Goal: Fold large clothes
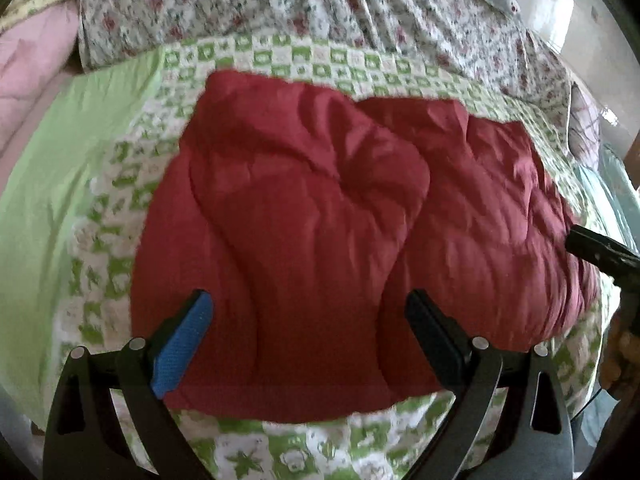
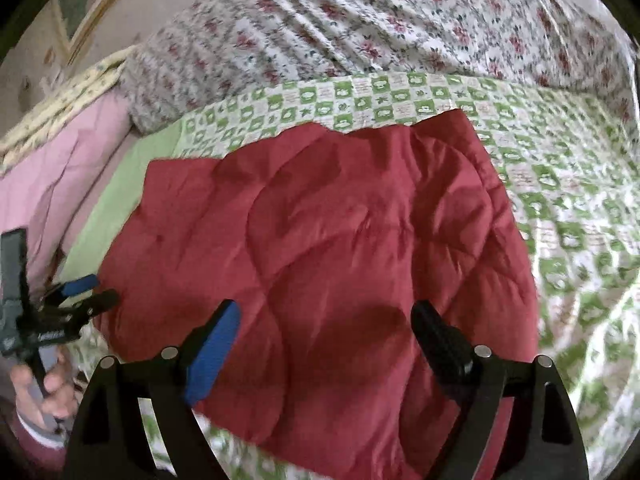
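Red quilted garment point(image 1: 328, 240) lies folded on the green-checked bed cover point(image 1: 312, 56), its near edge cut off behind the fingers. Left hand-held gripper point(image 1: 308, 312) hangs above it, jaws wide apart, empty. Right hand-held gripper point(image 2: 324, 320) likewise spread, gripping nothing. Floral bedding point(image 2: 400, 24) blurs behind.

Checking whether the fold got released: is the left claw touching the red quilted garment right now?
Apart. The right wrist view shows the left claw beside the red quilted garment, its fingers open, nothing between them.
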The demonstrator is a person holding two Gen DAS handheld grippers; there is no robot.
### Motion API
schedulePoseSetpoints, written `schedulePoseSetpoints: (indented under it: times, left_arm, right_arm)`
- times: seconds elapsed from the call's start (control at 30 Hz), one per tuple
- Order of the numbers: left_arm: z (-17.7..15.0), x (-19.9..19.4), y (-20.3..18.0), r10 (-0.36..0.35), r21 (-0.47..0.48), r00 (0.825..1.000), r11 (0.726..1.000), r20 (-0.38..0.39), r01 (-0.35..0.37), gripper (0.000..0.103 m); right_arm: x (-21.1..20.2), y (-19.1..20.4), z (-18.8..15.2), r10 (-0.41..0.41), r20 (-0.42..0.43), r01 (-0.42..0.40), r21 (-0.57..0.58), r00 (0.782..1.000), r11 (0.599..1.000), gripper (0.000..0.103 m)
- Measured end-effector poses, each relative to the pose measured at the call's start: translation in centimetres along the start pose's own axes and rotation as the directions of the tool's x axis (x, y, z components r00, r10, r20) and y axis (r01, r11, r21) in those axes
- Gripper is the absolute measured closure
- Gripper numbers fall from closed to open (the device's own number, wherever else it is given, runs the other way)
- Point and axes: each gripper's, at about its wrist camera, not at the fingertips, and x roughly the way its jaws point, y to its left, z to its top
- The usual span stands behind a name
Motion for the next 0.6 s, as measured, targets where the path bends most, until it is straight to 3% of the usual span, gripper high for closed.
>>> schedulePoseSetpoints:
  times: [0.1,0.2,0.43,0.6]
  left_arm:
    - [-0.9,1.4,0.2,-0.005,-0.007,1.0,1.0,-0.013,0.005,0.005]
    - [-1.2,1.8,0.1,-0.007,-0.006,1.0,1.0,-0.006,0.007,0.002]
    - [-1.5,2.3,0.5,-0.014,-0.023,1.0,1.0,-0.008,0.013,0.0]
    - [-1.1,2.6,0.0,0.015,-0.025,1.0,1.0,-0.02,-0.015,0.0]
  right_arm:
    - [1.1,-0.4,-2.1,-0.028,-0.067,0.027,-0.011,0.997,1.0,0.015]
    - [2.2,-1.3,-3.2,-0.012,-0.059,0.013,0.014,0.998,1.0,0.014]
    - [3.1,-1.2,-2.6,-0.02,-0.051,0.021,0.024,0.998,0.999,0.009]
    - [3.4,-1.4,-2.2,-0.009,-0.062,0.011,0.032,0.998,0.999,0.011]
